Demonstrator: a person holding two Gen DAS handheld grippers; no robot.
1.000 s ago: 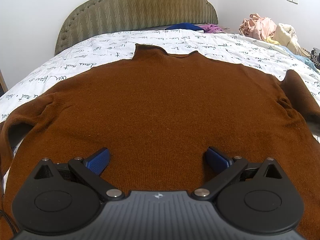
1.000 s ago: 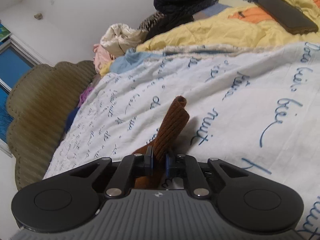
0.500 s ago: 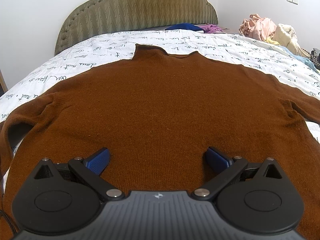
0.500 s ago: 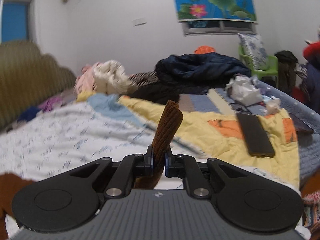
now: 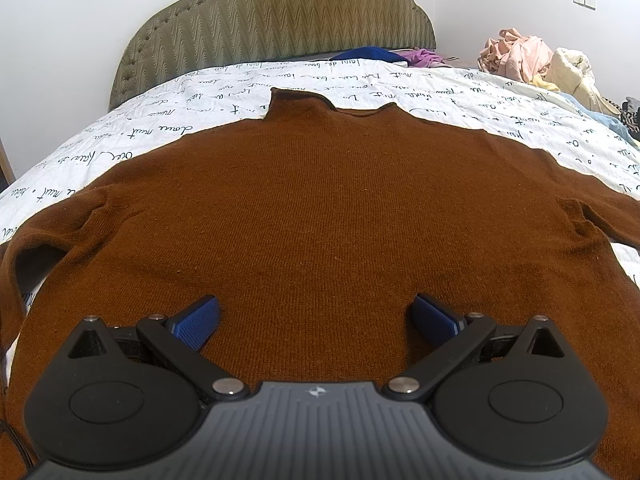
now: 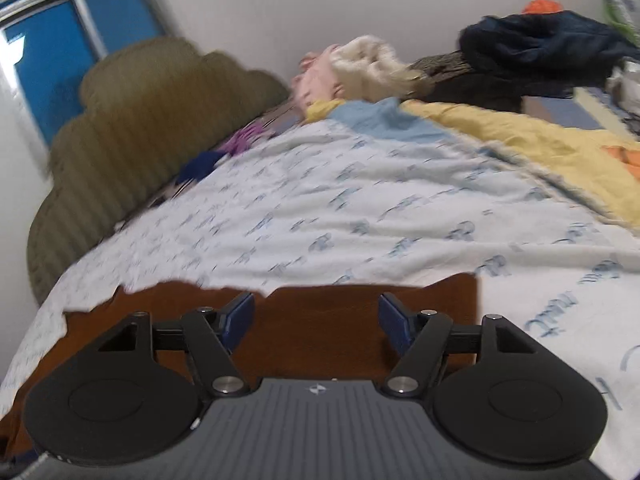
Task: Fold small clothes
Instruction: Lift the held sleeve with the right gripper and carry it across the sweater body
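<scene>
Bedspread held brown sweater flat. Right gripper had just opened, sleeve seemingly released, blurred; left gripper open, empty. Folding could begin.

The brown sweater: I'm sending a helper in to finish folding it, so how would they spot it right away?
Start at the olive padded headboard, then come down the white bedspread printed with dark handwriting. Spread flat on it, high collar towards the headboard and sleeves out to the sides, lies the brown sweater. It is the only garment laid out; the other clothes are crumpled in heaps.
</scene>
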